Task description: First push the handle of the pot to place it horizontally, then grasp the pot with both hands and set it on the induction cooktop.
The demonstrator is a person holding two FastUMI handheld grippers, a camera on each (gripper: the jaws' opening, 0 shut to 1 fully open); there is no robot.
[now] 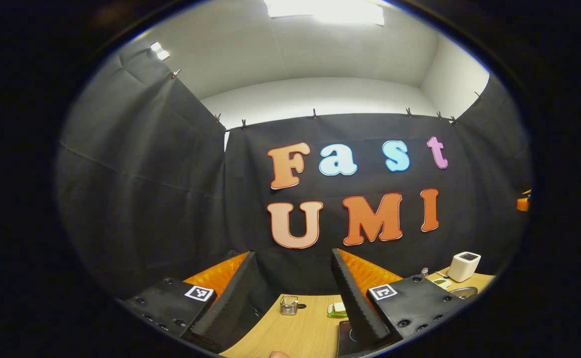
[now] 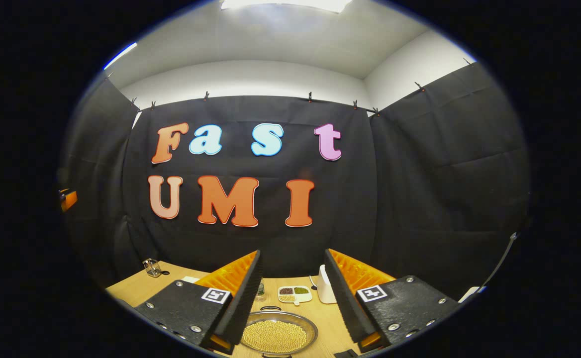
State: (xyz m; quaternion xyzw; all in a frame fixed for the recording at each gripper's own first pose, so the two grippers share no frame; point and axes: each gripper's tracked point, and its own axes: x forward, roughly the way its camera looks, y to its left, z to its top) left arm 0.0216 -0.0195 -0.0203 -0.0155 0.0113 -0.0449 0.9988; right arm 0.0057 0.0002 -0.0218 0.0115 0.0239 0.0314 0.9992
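Observation:
In the right gripper view a round metal pot full of yellow grains sits on the wooden table, just below and ahead of my right gripper. That gripper is open, with nothing between its fingers. A small handle shows at the pot's far rim. My left gripper is open too and raised above the table. Beside its right finger lies a black flat panel with a ring mark, which looks like the induction cooktop. A curved metal rim at the far right may be the pot.
A white box and a divided dish of beans stand behind the pot, with a small bottle beside them. A small glass holder and a green object sit near the back wall. An orange part shows at the left edge.

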